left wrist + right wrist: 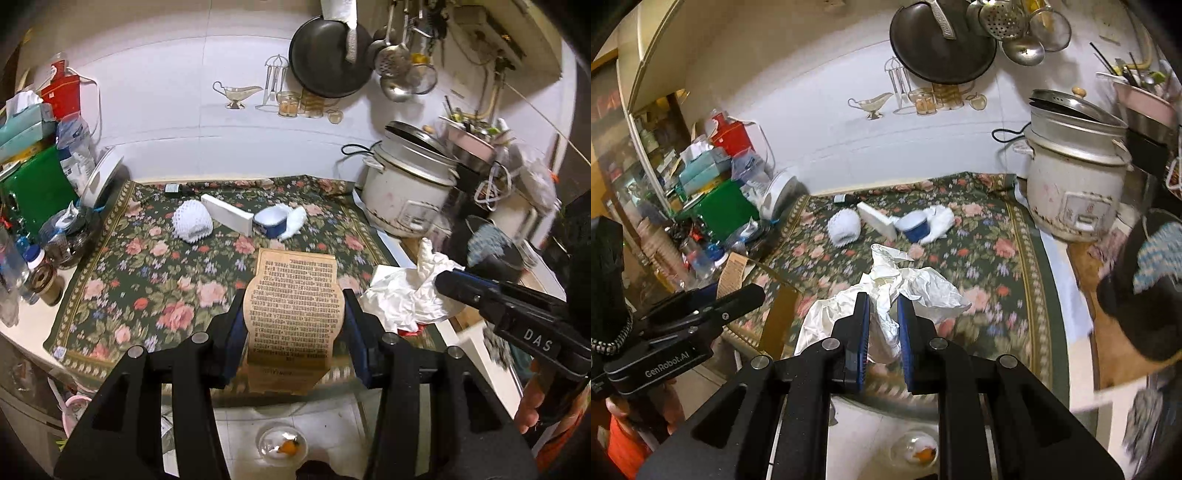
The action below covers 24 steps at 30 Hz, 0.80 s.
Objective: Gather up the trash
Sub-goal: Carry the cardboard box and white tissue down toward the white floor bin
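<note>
My left gripper [293, 299] is shut on a brown printed carton [291, 317], held above the near edge of the floral cloth [147, 280]. My right gripper [882, 299] is shut on crumpled white paper [916, 284], lifted over the cloth [990, 266]; it shows at the right of the left wrist view [402, 295]. More trash lies at the back of the cloth: a white foam net [192, 221], a white flat box [229, 214], a blue-and-white tub [271, 221] and a white tissue [295, 221]. The same items show in the right wrist view: the foam net [844, 225], the tub [914, 225].
A white rice cooker [402, 184] stands at the back right. Bottles, bags, a tissue box and a green box [37, 184] crowd the left. Pans and ladles hang on the wall [328, 59]. A clear bowl with something orange [282, 443] sits on the floor below.
</note>
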### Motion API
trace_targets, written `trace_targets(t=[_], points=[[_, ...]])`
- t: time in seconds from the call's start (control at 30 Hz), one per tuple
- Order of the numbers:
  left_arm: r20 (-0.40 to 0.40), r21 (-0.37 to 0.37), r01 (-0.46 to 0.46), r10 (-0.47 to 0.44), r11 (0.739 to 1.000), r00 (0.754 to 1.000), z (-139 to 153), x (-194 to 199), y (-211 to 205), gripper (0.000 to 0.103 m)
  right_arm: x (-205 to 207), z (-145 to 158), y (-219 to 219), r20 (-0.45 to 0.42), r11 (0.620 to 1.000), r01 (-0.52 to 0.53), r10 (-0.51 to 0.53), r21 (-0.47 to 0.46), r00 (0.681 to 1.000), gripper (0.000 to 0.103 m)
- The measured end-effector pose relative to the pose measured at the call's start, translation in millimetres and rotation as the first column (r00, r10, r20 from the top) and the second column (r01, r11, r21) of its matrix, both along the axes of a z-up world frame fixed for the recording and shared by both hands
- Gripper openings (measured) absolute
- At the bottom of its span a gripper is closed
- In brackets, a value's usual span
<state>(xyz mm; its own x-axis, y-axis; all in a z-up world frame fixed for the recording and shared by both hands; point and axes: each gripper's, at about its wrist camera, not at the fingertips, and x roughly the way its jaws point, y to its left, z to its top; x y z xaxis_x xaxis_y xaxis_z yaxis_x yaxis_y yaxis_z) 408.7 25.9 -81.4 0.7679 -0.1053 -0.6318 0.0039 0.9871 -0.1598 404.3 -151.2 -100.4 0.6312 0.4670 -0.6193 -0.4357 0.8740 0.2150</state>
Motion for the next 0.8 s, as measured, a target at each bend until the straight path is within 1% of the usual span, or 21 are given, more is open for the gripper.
trace_targets(t=[0.23,0.4,0.57,0.63,0.77,0.8], points=[[-0.021,0.021,0.023,-0.023,1.000,1.000,-10.6,-87.1,23.5,0.048,-74.2,-13.3,22.7,-0.023,0.999,0.039,-0.039,0.004,0.999,0.014],[-0.055,0.037,0.037,-0.035,0.999,0.998,-22.9,-132.8,37.5,0.048,-116.5,-25.2,36.8,-0.062,0.998,0.063,-0.062,0.009,0.996,0.014],[-0.115,0.016,0.056,-0.053,0.998,0.992,-41.6,-158.5,48.4,0.048,-141.9,-39.9,48.8,-0.127,0.997,0.064,-0.068,-0.036,0.989,0.014],[-0.140,0.008,0.054,-0.052,0.999,0.989,-53.0,-165.4,51.1,0.048,-149.4,-47.8,50.8,-0.150,0.996,0.063,-0.073,-0.070,0.986,0.014],[-0.184,-0.019,0.057,-0.060,0.998,0.981,-75.7,-168.9,53.4,0.048,-157.4,-73.1,51.0,-0.213,0.991,0.065,-0.089,-0.115,0.973,0.014],[-0.203,-0.024,0.059,-0.062,0.998,0.977,-85.1,-168.0,53.4,0.048,-157.6,-80.8,50.6,-0.229,0.990,0.066,-0.094,-0.124,0.969,0.014]])
